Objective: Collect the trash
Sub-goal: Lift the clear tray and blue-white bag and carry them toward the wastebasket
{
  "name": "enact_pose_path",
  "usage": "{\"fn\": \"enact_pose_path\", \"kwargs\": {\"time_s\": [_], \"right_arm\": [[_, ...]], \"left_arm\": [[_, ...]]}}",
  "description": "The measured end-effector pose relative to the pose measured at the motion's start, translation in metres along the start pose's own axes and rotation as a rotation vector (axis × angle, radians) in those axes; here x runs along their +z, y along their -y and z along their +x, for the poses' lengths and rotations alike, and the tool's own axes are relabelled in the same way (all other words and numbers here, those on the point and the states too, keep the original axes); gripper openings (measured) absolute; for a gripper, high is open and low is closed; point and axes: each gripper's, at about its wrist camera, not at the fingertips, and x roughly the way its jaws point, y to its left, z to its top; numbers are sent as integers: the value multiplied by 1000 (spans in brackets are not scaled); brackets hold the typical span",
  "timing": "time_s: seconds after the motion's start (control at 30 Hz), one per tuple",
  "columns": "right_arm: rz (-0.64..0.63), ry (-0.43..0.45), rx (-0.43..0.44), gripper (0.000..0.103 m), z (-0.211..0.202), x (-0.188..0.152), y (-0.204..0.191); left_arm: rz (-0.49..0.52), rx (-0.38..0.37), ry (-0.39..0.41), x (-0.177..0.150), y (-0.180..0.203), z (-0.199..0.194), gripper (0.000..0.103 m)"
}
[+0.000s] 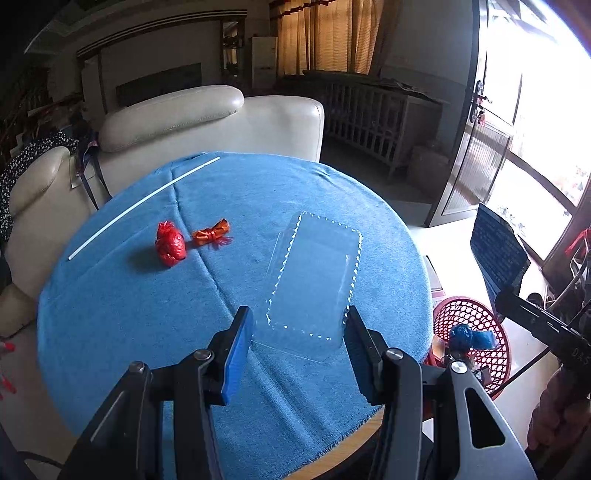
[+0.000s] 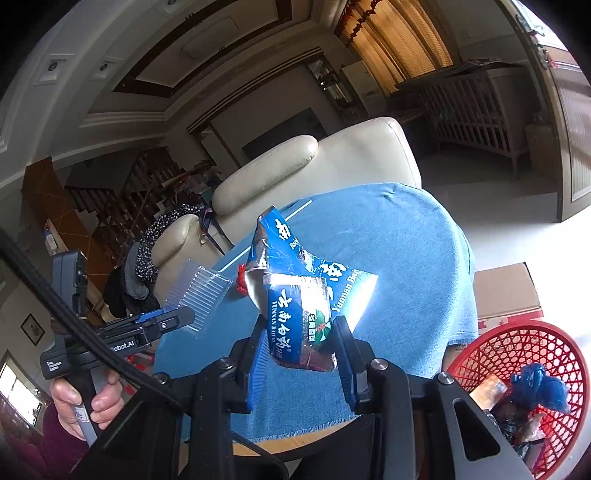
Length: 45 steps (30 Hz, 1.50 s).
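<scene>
Glossy clear plastic tray (image 1: 314, 273), matt blue woven cloth (image 1: 147, 314), shiny foil packet (image 2: 299, 295), red plastic basket (image 2: 554, 343).

A home living room is indicated. A cream leather sofa (image 1: 207, 122) is placed behind a round table covered by a blue cloth (image 1: 147, 295). Curtained windows (image 1: 325, 33), a wooden staircase (image 2: 122, 206) and a slatted wooden crib (image 1: 373, 114) are observed.

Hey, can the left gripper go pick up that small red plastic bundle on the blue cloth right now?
Probably not yet. The left gripper is shut on the clear plastic clamshell container, so its fingers are occupied. The path over the blue tablecloth to the small red plastic bundle looks free otherwise.
</scene>
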Motion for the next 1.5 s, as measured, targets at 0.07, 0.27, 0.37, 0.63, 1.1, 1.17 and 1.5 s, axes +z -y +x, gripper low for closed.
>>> {"fn": "enact_pose_path", "kwargs": {"time_s": [0.07, 0.27, 0.37, 0.63, 1.1, 1.17, 1.5], "right_arm": [[2, 2, 3, 36, -2, 0, 0], [5, 15, 2, 36, -8, -1, 0], [10, 21, 4, 36, -11, -1, 2], [27, 37, -1, 36, -21, -3, 7], [51, 59, -15, 36, -33, -5, 17], [53, 62, -17, 36, -34, -5, 17], [73, 78, -31, 36, -44, -6, 22]], "left_arm": [[8, 0, 4, 1, 2, -1, 51], [27, -8, 8, 1, 11, -3, 51], [39, -12, 9, 2, 17, -4, 51], [68, -23, 6, 3, 31, -3, 51], [132, -43, 8, 6, 59, -1, 51], [141, -49, 8, 7, 63, -1, 51], [186, -68, 7, 9, 85, 0, 51]]}}
